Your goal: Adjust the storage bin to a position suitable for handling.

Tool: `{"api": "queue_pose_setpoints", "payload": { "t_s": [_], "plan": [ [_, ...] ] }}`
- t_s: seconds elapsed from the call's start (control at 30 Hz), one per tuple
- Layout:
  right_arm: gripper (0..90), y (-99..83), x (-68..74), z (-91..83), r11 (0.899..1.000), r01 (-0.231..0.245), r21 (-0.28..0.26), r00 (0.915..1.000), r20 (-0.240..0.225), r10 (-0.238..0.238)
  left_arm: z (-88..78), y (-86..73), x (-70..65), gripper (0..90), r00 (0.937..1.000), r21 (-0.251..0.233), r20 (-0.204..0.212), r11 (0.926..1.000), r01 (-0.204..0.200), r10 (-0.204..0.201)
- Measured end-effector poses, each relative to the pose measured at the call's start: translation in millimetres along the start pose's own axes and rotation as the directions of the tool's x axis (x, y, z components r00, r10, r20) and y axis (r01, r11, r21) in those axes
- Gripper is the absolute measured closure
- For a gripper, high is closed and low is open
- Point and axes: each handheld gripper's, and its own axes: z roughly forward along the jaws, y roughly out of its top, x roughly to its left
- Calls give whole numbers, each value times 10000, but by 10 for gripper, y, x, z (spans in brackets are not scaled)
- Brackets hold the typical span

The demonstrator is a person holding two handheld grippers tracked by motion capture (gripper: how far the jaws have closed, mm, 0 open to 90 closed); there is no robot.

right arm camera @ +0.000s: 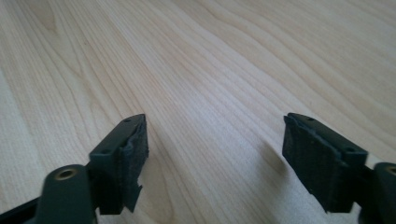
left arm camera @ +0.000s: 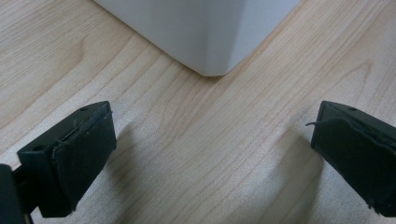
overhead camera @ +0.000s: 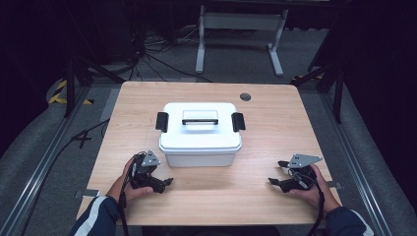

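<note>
A white plastic box (overhead camera: 200, 140) with a shut lid stands in the middle of the wooden table (overhead camera: 280, 128). It has a black latch (overhead camera: 162, 121) on each short side and a flat handle (overhead camera: 200, 117) on top. My left gripper (overhead camera: 164, 183) rests on the table near the box's front left corner, open and holding nothing. In the left gripper view the left gripper (left arm camera: 212, 126) has its jaws wide apart, facing a bottom corner of the box (left arm camera: 205, 37). My right gripper (overhead camera: 276, 172) lies near the front right of the table, open. In the right gripper view bare wood lies between the right gripper's (right arm camera: 215, 133) jaws.
A round grey grommet (overhead camera: 245, 96) sits in the table's far edge. Beyond the table a white metal frame (overhead camera: 241, 24) and loose cables (overhead camera: 147, 54) lie on the grey floor. Black stand legs flank the table on both sides.
</note>
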Motion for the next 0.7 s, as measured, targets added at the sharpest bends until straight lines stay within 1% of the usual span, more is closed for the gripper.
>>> {"api": "queue_pose_setpoints", "payload": {
  "t_s": [0.07, 0.1, 0.17, 0.23, 0.3, 0.33, 0.4, 0.43, 0.5, 0.53, 0.57, 0.63, 0.7],
  "plan": [
    [270, 33, -11, -26, 9995, 142, -283, 9995, -261, -149, 1, -1, -4, 5, 10000, -11, 12, 10000, 41, -41],
    [277, 52, -10, -28, 9996, 166, -216, 9990, -410, -175, 0, 0, -4, 5, 10000, -2, -7, 10000, 33, -33],
    [293, 96, -5, -32, 9990, 435, -83, 9987, -264, -437, 1, 0, -4, 5, 10000, -1, -16, 10000, 33, -33],
    [308, 140, -17, -48, 9992, 373, -153, 9985, -391, -378, 1, 0, -4, 5, 10000, -7, -12, 10000, 37, -37],
    [308, 162, -25, -62, 9994, 310, -142, 9987, -406, -315, 1, 1, -2, 4, 10000, 0, -12, 10000, 16, -16],
    [309, 183, -37, -68, 9997, 238, -92, 9985, -485, -242, 4, 3, -2, 4, 10000, 1, 14, 10000, 33, -33],
    [315, 259, -64, -102, 9995, 312, 32, 9983, -493, -310, 6, 7, 3, 3, 10000, 3, 14, 10000, -54, 54],
    [316, 287, -70, -118, 9992, 396, -3, 9977, -555, -396, 6, 4, -5, 4, 10000, -9, -6, 10000, 38, -38],
    [319, 346, -86, -152, 9993, 386, -10, 9974, -605, -386, 1, 0, -7, 6, 10000, -22, -55, 10000, 26, -26],
    [319, 346, -86, -152, 9993, 386, -10, 9974, -605, -386, 1, 0, -7, 6, 10000, -22, -55, 10000, 26, -26],
    [319, 385, -105, -168, 9991, 429, -66, 9971, -626, -432, -2, -6, -13, 6, 9999, -30, -29, 9999, 97, -97],
    [322, 503, -147, -209, 9988, 473, -150, 9974, -538, -480, -3, -6, -8, 5, 10000, -29, -61, 10000, 50, -50],
    [328, 600, -169, -236, 9978, 629, -214, 9965, -544, -640, -4, -5, -8, 5, 10000, 6, -15, 10000, 67, -67]
  ]
}}
